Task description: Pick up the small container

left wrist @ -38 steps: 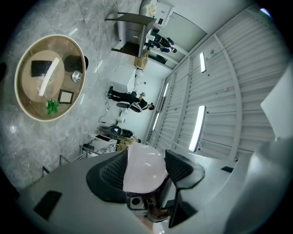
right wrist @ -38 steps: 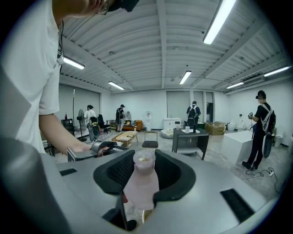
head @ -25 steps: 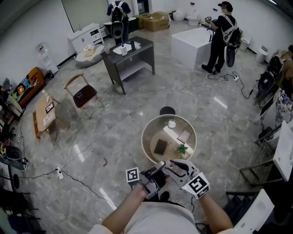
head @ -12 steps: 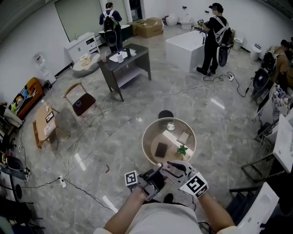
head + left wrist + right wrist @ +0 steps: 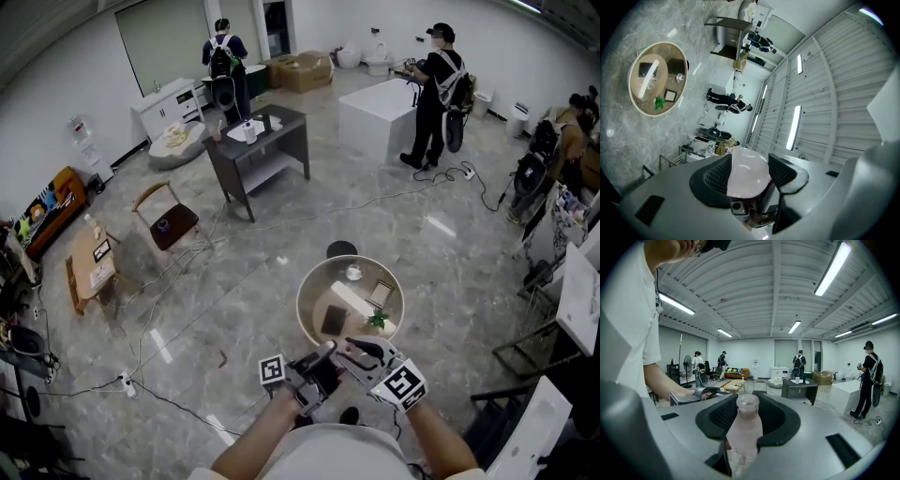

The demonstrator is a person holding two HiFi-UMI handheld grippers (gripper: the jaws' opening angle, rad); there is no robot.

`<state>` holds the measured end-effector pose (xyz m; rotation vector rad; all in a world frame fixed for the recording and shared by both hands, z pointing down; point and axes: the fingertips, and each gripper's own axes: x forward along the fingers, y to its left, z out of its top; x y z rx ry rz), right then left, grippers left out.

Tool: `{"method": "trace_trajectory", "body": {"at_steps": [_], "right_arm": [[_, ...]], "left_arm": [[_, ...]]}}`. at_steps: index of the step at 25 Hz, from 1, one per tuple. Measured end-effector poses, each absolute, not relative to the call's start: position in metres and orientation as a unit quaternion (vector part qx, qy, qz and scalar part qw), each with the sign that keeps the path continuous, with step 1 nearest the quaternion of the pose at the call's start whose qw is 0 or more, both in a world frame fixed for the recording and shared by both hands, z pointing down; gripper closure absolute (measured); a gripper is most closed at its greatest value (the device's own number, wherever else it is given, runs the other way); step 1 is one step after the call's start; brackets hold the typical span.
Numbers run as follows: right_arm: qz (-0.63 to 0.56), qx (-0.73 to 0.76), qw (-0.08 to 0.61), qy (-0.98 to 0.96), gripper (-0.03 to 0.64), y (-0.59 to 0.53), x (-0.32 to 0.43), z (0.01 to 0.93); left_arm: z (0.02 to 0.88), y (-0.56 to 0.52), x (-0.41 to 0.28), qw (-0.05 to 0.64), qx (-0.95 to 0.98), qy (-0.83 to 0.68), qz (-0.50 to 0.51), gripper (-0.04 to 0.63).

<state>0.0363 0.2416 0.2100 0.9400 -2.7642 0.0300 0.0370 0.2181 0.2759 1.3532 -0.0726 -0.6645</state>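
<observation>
My right gripper (image 5: 746, 420) is pinching the small container (image 5: 744, 427). It is a pale pink little bottle with a round cap. It stands up between the two black pads, and the pads press on its sides.

My left gripper (image 5: 747, 174) pinches a pale, smooth, rounded thing too. I think it is the same small container seen from another side, but I am not sure.

From my head I see both grippers close in front of my body, tips nearly touching each other. The bottle is too small to make out there. The grippers are up in the air, just on my side of the round table (image 5: 307, 286). A small green plant (image 5: 377, 320) sits on that table.
</observation>
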Motion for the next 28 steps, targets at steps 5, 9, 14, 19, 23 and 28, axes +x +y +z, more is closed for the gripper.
{"method": "trace_trajectory", "body": {"at_steps": [5, 9, 14, 19, 23, 28], "right_arm": [[0.008, 0.328, 0.111, -0.938, 0.466, 0.242, 0.028, 0.205], [0.004, 0.33, 0.111, -0.937, 0.466, 0.244, 0.019, 0.205], [0.004, 0.331, 0.115, -0.937, 0.466, 0.247, 0.012, 0.206], [0.004, 0.331, 0.116, -0.936, 0.466, 0.251, 0.01, 0.207], [0.007, 0.331, 0.118, -0.936, 0.466, 0.25, 0.01, 0.207], [0.01, 0.332, 0.12, -0.936, 0.466, 0.249, 0.007, 0.208]], "left_arm": [[0.271, 0.218, 0.029, 0.728, 0.615, -0.025, -0.301, 0.339], [0.271, 0.22, 0.021, 0.728, 0.615, -0.021, -0.301, 0.339], [0.273, 0.224, 0.014, 0.73, 0.611, -0.015, -0.305, 0.339], [0.275, 0.227, 0.012, 0.732, 0.608, -0.015, -0.305, 0.339], [0.274, 0.227, 0.013, 0.734, 0.606, -0.012, -0.306, 0.339], [0.276, 0.226, 0.011, 0.736, 0.605, -0.011, -0.304, 0.339]]}}
